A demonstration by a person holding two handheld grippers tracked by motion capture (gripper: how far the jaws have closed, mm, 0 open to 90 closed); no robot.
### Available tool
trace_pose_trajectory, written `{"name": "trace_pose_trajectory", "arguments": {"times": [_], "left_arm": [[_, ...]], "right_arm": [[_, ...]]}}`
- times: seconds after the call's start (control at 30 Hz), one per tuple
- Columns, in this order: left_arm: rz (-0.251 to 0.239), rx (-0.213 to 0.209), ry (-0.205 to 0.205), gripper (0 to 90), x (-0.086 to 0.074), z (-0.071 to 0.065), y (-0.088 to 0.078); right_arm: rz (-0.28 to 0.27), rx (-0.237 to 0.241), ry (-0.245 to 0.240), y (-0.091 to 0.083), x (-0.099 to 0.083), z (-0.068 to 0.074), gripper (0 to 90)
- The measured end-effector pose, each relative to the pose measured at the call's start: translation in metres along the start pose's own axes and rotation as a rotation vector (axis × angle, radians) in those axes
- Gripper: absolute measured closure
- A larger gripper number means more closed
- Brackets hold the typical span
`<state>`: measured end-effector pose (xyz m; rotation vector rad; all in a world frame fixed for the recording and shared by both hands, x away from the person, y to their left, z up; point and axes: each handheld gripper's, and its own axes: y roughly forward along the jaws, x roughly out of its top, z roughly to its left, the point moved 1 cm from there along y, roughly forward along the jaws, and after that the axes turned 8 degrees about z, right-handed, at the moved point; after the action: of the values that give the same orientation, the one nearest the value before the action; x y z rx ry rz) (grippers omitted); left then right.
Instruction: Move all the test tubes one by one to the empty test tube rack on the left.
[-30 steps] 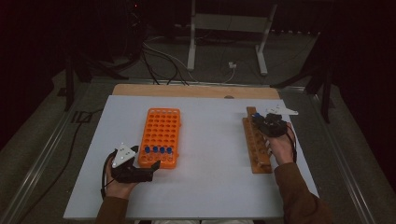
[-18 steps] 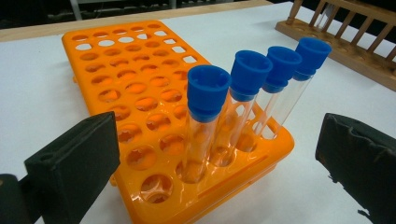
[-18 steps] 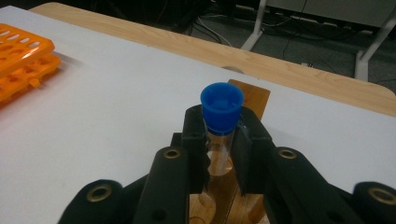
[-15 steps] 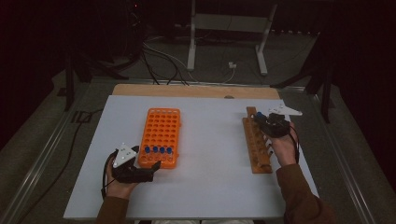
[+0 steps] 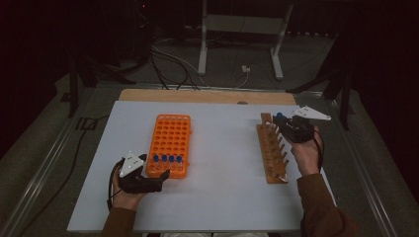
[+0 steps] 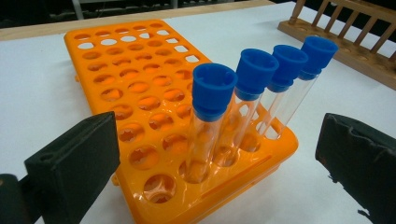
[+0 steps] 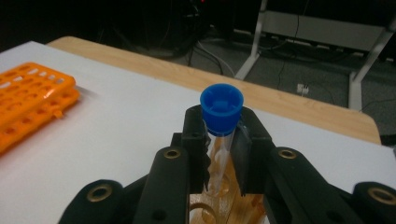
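Right gripper view is showing me my right hand-held gripper [image 7: 223, 140] clamped on a clear test tube [image 7: 219, 158] just below its blue cap [image 7: 222, 108], the tube standing upright between the pads with its lower end over a hole of the wooden rack [image 7: 224, 205]. I cannot tell whether the bottom is clear of that hole. In the high view this hand-held gripper [image 5: 289, 127] is sitting at about two o'clock on the white table [image 5: 222, 197], over the far end of the wooden rack [image 5: 271, 153].

My left hand-held gripper [image 5: 157, 178] is resting at about seven o'clock with its jaws standing wide, holding nothing, just at the near end of the orange rack [image 5: 170, 136]. Four more capped tubes [image 6: 254, 107] are standing in a row in that rack's nearest holes.

I am judging the tube to be light, stiff and thin-walled, so likely breakable under a hard squeeze or a knock against the wood. Its smooth wall looks slippery, which is why I am gripping high, right under the cap, where the cap's lip can catch on the pads if it slides. I am keeping it vertical so that it does not bind in a hole.
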<state>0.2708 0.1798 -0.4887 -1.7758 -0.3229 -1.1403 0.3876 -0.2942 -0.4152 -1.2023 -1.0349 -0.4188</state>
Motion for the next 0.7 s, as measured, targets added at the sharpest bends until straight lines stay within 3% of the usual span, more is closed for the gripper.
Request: {"name": "trace_pose_trajectory", "arguments": {"times": [0.23,0.5,0.6,0.7], "left_arm": [[-0.005,0.012,0.006,0.8,0.0,0.0,0.0],[-0.03,0.029,-0.003,0.8,0.002,0.001,-0.004],[-0.047,0.04,-0.01,0.8,0.003,0.001,-0.006],[-0.095,0.048,-0.031,1.3,0.008,0.001,-0.012]], "right_arm": [[-0.042,0.0,-0.006,-0.011,0.006,0.005,77.2],[-0.068,0.047,-0.024,-0.02,0.003,0.02,77.1],[-0.062,0.071,-0.021,-0.019,0.0,0.025,77.1],[-0.048,0.084,-0.027,-0.017,-0.003,0.03,77.1]]}}
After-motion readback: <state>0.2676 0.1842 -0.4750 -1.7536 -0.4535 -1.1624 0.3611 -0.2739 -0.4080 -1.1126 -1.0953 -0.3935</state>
